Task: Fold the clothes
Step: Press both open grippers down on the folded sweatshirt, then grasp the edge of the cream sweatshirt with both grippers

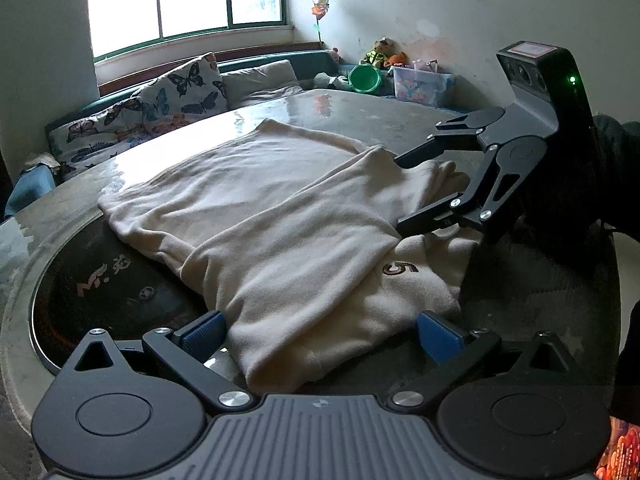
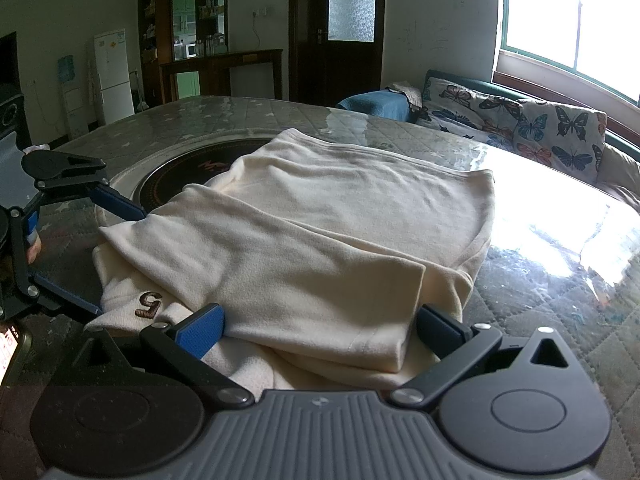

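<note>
A cream fleece garment (image 1: 280, 208) (image 2: 340, 216) lies part-folded on the table, one sleeve laid across its body, a brown embroidered "5" (image 1: 400, 269) (image 2: 149, 304) showing at the near edge. My left gripper (image 1: 320, 334) is open, its blue pads (image 1: 202, 332) set wide on either side of the garment's near corner. The right gripper (image 2: 322, 328) is also open, straddling the folded sleeve's end. Each shows in the other's view: the right gripper (image 1: 402, 192) at the garment's right edge, the left gripper (image 2: 118, 262) at its left edge.
The glass-topped quilted table (image 2: 540, 264) has a round black inset plate (image 1: 100, 280) (image 2: 180, 176) partly under the garment. A butterfly-print sofa (image 1: 180, 92) (image 2: 540, 124) stands beyond the table. Toys and a plastic box (image 1: 420, 84) sit in the corner. A dark sleeve (image 1: 616, 184) holds the right gripper.
</note>
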The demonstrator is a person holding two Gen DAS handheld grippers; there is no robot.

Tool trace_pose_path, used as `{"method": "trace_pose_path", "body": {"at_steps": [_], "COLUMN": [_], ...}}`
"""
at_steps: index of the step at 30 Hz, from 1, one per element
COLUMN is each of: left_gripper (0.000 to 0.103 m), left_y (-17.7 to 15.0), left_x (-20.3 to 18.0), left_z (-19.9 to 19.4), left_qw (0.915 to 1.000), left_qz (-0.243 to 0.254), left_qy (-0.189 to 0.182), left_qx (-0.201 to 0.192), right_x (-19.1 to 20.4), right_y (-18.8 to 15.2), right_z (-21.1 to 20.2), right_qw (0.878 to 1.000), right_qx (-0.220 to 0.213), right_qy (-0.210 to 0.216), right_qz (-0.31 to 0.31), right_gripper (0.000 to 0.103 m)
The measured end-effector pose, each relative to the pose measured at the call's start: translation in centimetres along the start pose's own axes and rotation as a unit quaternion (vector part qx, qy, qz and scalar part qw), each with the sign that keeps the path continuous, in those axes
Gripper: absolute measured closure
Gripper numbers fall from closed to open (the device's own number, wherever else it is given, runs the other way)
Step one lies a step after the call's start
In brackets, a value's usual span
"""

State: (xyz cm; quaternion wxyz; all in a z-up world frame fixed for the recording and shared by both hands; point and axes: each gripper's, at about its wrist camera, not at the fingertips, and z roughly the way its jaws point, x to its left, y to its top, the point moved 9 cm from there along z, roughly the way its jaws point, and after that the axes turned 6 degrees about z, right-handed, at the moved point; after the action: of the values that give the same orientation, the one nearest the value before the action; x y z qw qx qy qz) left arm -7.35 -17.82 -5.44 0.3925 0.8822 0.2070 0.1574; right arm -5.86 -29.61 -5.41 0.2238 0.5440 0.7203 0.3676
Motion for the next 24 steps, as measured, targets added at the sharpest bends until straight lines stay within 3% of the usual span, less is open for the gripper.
{"method": "trace_pose_path", "body": {"at_steps": [13, 24], "left_gripper": [0.007, 0.025], "left_y": [0.8, 0.9], "left_x": [0.6, 0.2], "left_z": [-1.1, -2.1], "left_qw": [0.9998, 0.9995], "left_qz": [0.0, 0.006], "left_qy": [0.005, -0.016], "left_qx": [-0.021, -0.028], "right_x": [0.0, -0.8], "right_y": [1.6, 0.9], "right_z": [-1.7, -1.0], "right_qw": [0.999, 0.999], "right_qx": [-0.034, -0.014], "right_qy": [-0.014, -0.045], "right_qz": [-0.008, -0.025], "right_gripper": [0.0, 0.001]}}
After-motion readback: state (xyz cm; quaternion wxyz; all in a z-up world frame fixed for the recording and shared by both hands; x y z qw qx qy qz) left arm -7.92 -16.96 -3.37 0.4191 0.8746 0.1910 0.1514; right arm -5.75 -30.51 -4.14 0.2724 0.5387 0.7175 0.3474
